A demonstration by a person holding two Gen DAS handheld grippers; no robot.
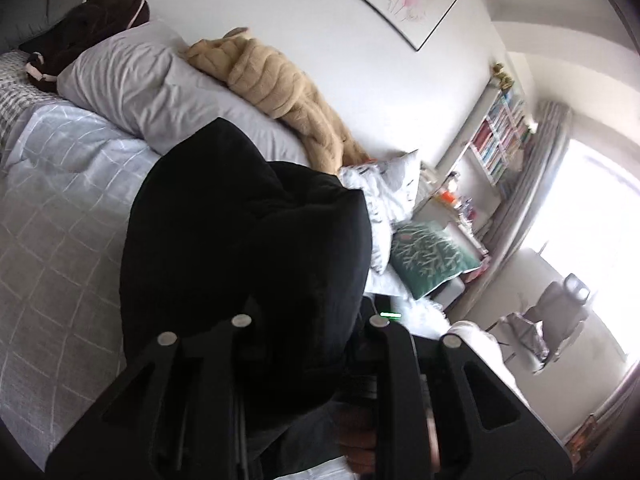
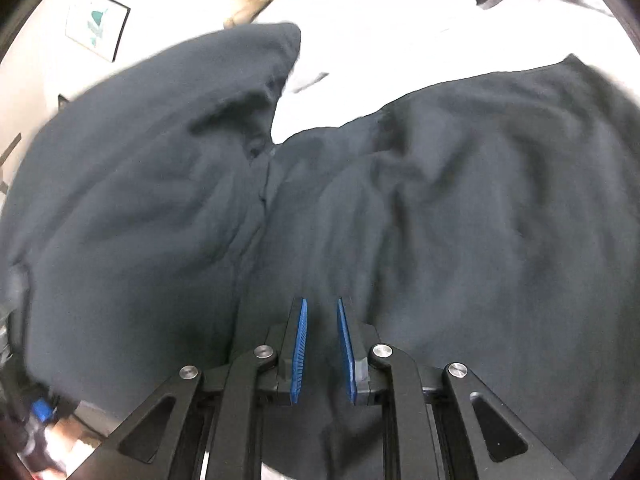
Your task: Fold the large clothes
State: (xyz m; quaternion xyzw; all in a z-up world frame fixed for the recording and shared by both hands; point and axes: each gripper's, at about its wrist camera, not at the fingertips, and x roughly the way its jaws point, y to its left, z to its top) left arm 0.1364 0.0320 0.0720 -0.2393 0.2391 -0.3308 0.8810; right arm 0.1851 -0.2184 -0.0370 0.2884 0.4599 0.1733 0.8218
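A large dark garment bulges up in front of my left gripper and hides both fingers. It is lifted off the bed and bunches where the jaws stand, so the grip looks shut on it. In the right wrist view the same garment spreads wide in creased folds over white bedding, one corner raised at the upper left. My right gripper points down into it. Its blue pads stand a narrow gap apart with a fold of the dark cloth running between them.
The bed has a grey checked duvet, a pale pillow, a tan fleece blanket and a brown bundle by the wall. A green cushion, bookshelf, chair and bright window lie to the right.
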